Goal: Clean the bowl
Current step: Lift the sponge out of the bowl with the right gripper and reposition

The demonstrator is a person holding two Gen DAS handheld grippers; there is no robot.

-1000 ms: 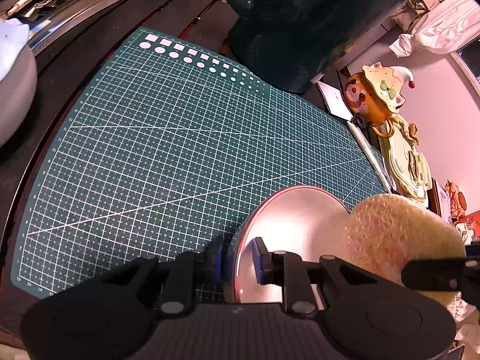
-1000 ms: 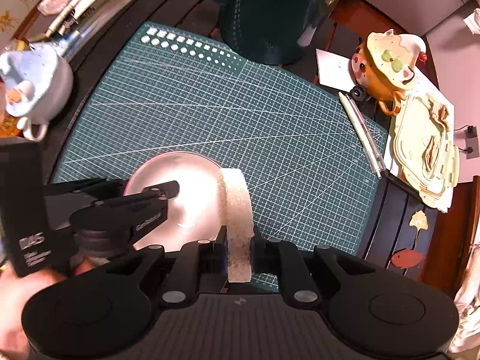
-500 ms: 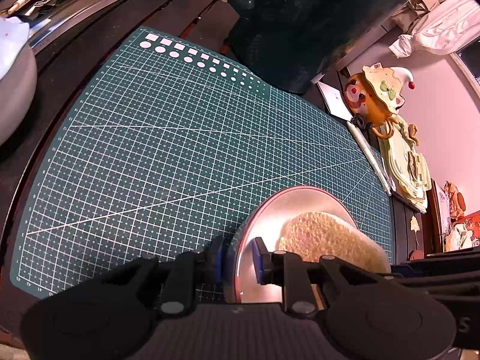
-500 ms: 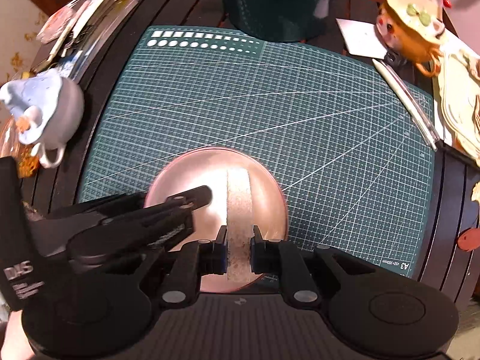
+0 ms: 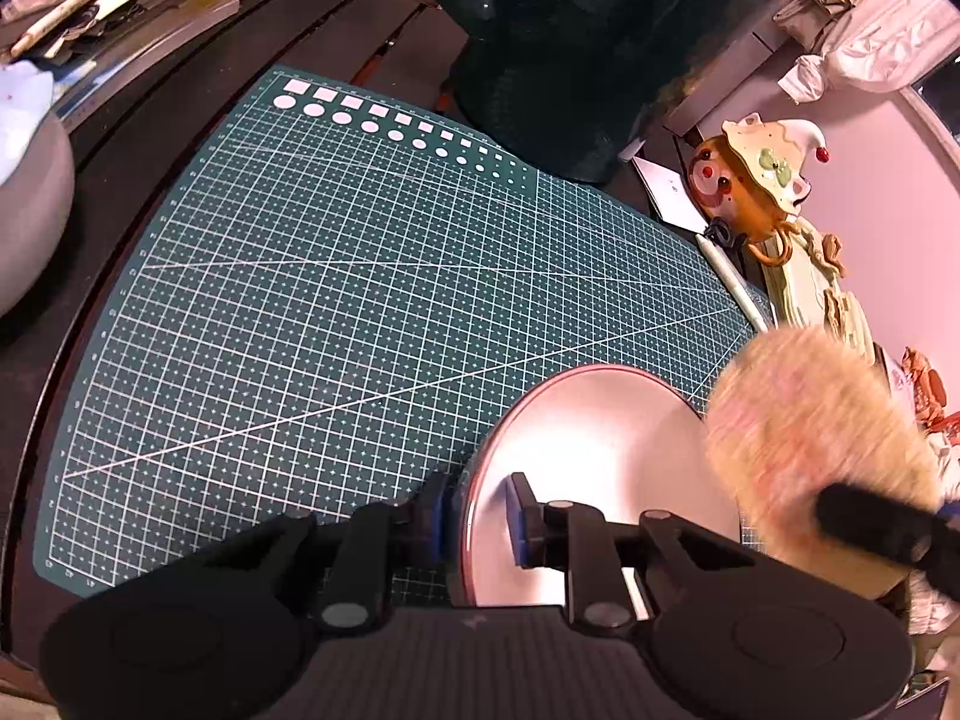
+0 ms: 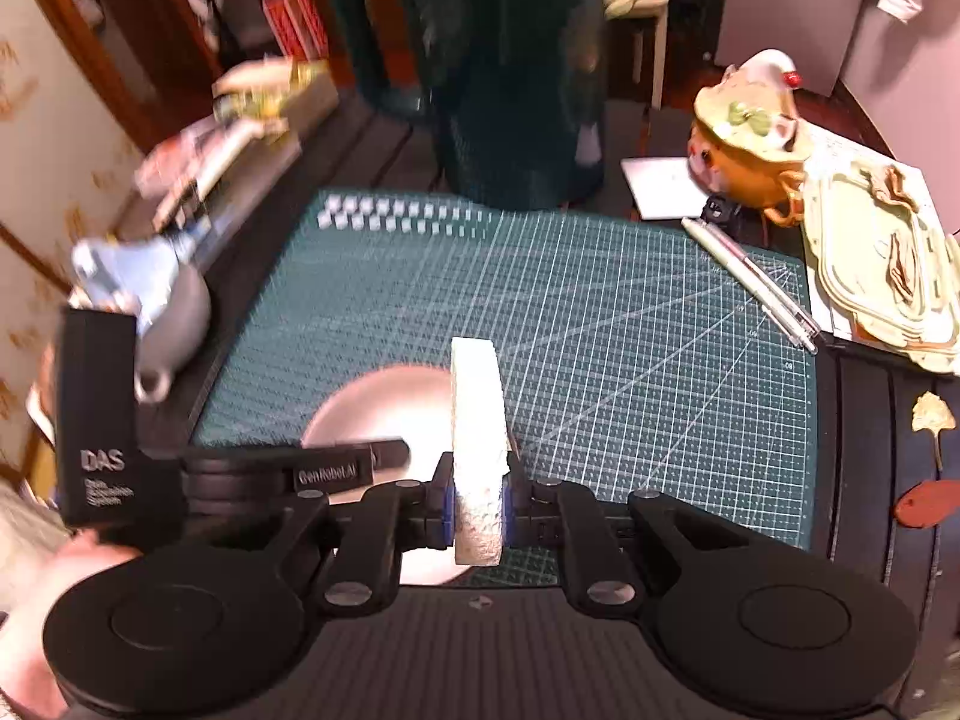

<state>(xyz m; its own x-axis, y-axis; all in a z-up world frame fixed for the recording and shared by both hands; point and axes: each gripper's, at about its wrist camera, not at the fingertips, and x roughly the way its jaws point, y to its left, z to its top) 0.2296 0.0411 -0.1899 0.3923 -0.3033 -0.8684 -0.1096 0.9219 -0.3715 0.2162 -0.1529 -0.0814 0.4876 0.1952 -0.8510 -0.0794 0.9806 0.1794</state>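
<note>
Green cutting mat [image 5: 336, 312]; bowl [image 5: 600, 450] rim between left jaws, sponge [image 6: 477, 450] in right.

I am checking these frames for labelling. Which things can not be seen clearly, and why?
- Bowl: near part hidden by the left gripper in the left wrist view.
- Sponge: motion-blurred there; whether it touches the bowl is unclear.
- Bowl's inside: glare hides any dirt in both views.
- Grey cup: blurred in the right wrist view.
</note>
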